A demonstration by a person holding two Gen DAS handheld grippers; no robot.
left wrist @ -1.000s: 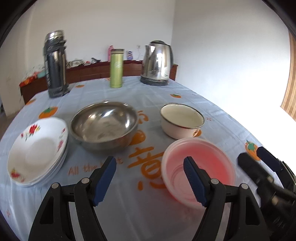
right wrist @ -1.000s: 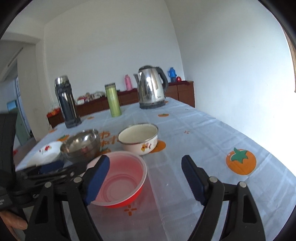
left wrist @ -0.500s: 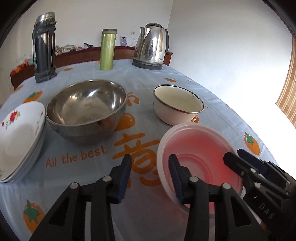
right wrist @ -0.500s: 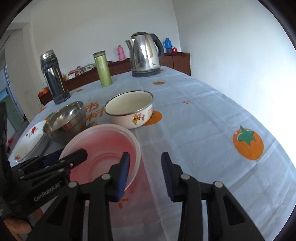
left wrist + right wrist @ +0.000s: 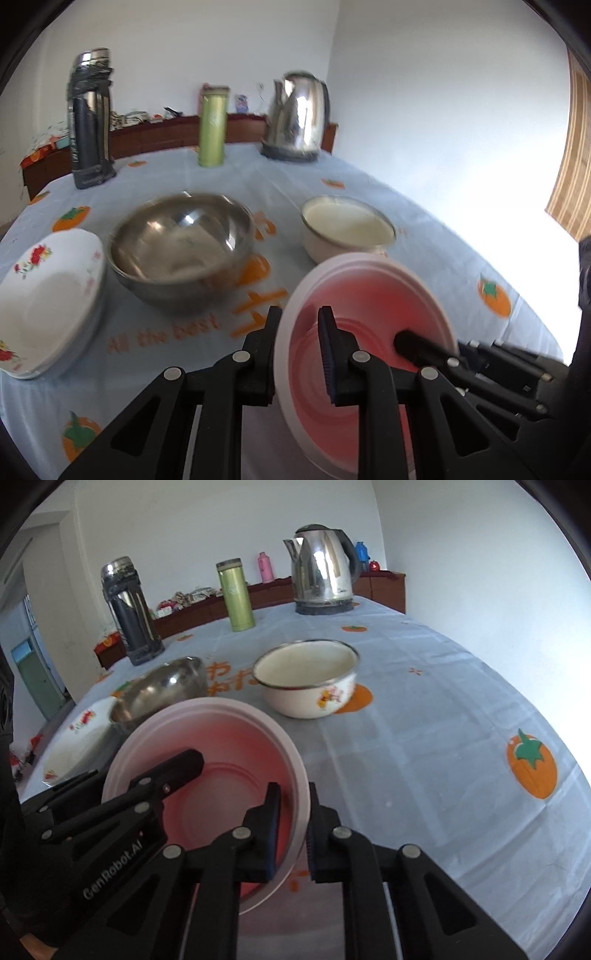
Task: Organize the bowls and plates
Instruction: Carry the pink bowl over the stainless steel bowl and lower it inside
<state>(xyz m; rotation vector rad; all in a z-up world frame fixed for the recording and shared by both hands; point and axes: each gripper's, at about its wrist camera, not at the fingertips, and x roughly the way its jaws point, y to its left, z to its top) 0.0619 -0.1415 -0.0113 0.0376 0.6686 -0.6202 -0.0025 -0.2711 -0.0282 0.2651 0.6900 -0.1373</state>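
from the left wrist: the left gripper (image 5: 300, 334) is pinched almost closed on the near-left rim of the pink bowl (image 5: 373, 295), one finger outside the wall, the other inside. the bowl is thin, translucent plastic, round, with faint rings in its base, and it sits tilted, its far rim raised. the right gripper (image 5: 424, 345) reaches in over the bowl's edge at 4 o'clock. at 11 o'clock of the bowl stands a steel bowl (image 5: 181, 247), shiny and deep, just beside a stack of white floral plates (image 5: 48, 299) at the table's left edge. at 12 o'clock is a cream enamel bowl (image 5: 347, 225) with a dark metal rim, so near that the pink rim overlaps it here. the cloth (image 5: 424, 266) is pale blue, creased, printed with orange fruit; open cloth runs off to 2 o'clock. far back stand a flask (image 5: 88, 118), a green tumbler (image 5: 212, 127) and a kettle (image 5: 297, 116).

from the right wrist: the right gripper (image 5: 293, 827) is nipped tight on the pink bowl's (image 5: 221, 746) right rim, fingers either side of the wall. the left gripper (image 5: 177, 766) comes in from 9 o'clock, one finger lying inside the bowl. the enamel bowl (image 5: 306, 683) sits at 1 o'clock, clear of the pink rim, the steel bowl (image 5: 162, 690) at 11. bare cloth (image 5: 443, 738) spreads wide from 1 to 4 o'clock.
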